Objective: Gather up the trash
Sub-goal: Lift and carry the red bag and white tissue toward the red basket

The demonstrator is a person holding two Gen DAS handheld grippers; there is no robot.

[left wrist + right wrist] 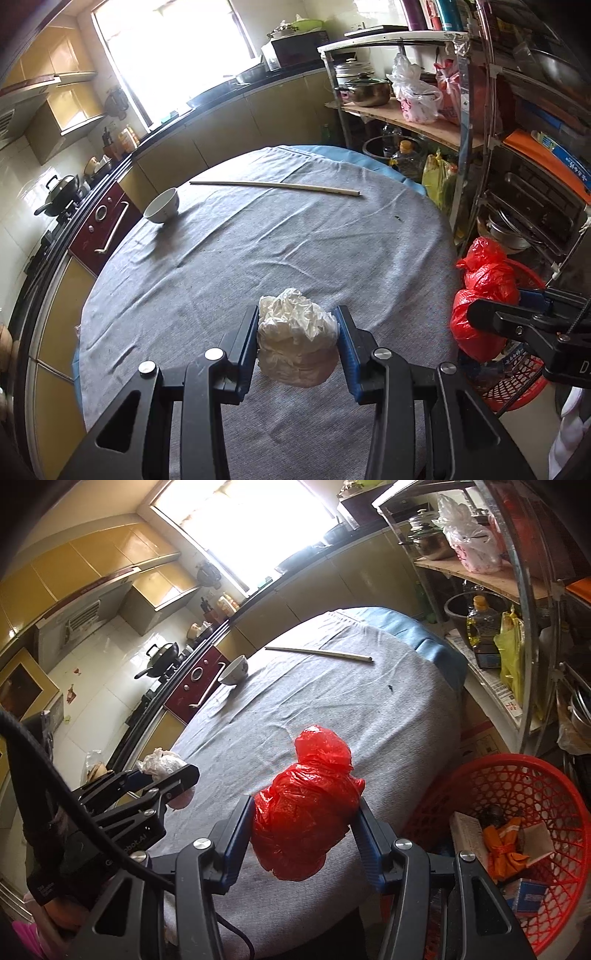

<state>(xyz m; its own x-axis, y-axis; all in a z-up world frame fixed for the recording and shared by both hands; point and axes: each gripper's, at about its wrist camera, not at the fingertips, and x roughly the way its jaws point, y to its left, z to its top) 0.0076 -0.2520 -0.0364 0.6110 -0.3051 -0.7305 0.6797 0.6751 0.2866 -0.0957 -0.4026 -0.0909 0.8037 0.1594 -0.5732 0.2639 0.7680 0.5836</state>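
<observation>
The left hand-held gripper [298, 345] is clamped on a crumpled white plastic wad [295, 336]. The right hand-held gripper [304, 836] grips a crumpled red plastic bag [306, 808] above the grey-clothed worktop [332, 709]; the red mesh basket [554, 786] is partly cut off

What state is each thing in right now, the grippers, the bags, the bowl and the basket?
Left gripper: shut on white bag.
Right gripper: shut on red bag.
Bowl: tilted on tablecloth.
Chopsticks: lying flat.
Red basket: holds trash.

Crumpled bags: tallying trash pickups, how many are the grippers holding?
2: a white bag in the left gripper, a red bag in the right gripper.
</observation>
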